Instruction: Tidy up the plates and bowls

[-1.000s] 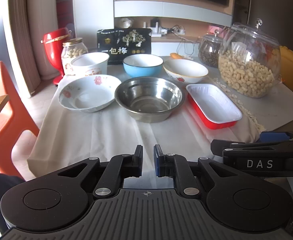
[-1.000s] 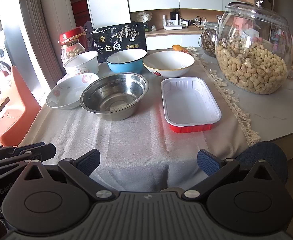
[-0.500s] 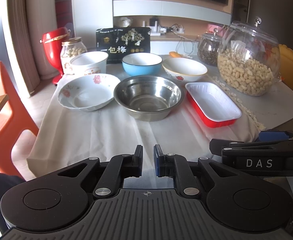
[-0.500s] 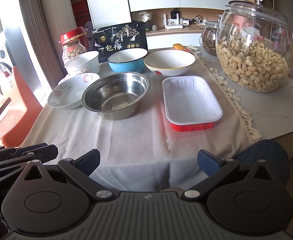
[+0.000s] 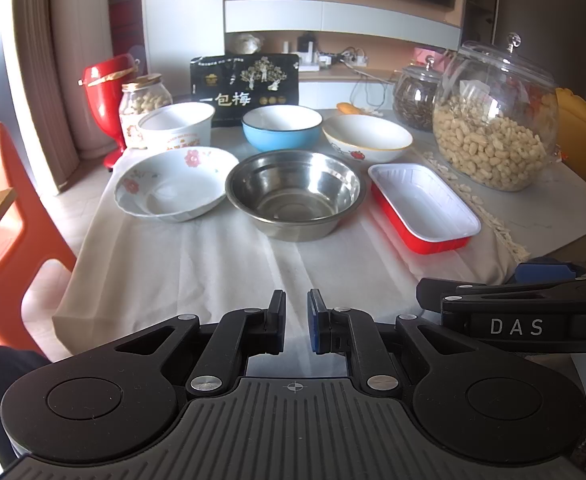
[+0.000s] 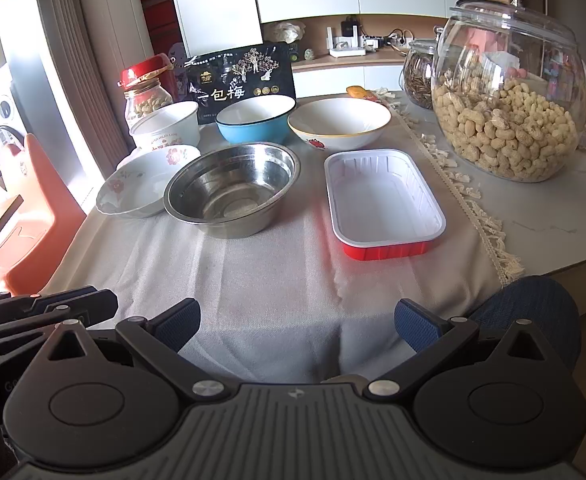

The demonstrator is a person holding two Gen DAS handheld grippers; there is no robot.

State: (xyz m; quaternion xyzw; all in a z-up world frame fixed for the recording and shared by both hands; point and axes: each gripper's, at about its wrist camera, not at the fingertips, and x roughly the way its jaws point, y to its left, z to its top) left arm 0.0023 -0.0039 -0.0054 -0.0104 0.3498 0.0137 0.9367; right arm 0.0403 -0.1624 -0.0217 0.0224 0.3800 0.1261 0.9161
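The left gripper point(image 5: 295, 320) is pressed nearly together, holding nothing; the right gripper point(image 6: 297, 326) is spread wide before the steel bowl point(image 6: 233, 188).

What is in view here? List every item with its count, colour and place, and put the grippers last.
steel bowl: 1, silver, front row middle, on the cloth
floral bowl: 1, white with red flowers, front row left
foil tray: 1, red outside and white inside, front row right
paper tub: 1, white, back row left
blue bowl: 1, blue, back row middle
white bowl: 1, white with yellow rim, back row right
peanut jar: 1, clear glass, right
seed jar: 1, clear glass, behind the peanut jar
small nut jar: 1, clear, far left
snack bag: 1, black, back
tablecloth: 1, pale
left gripper: 1, black, fingers shut, empty
right gripper: 1, black, fingers open, empty
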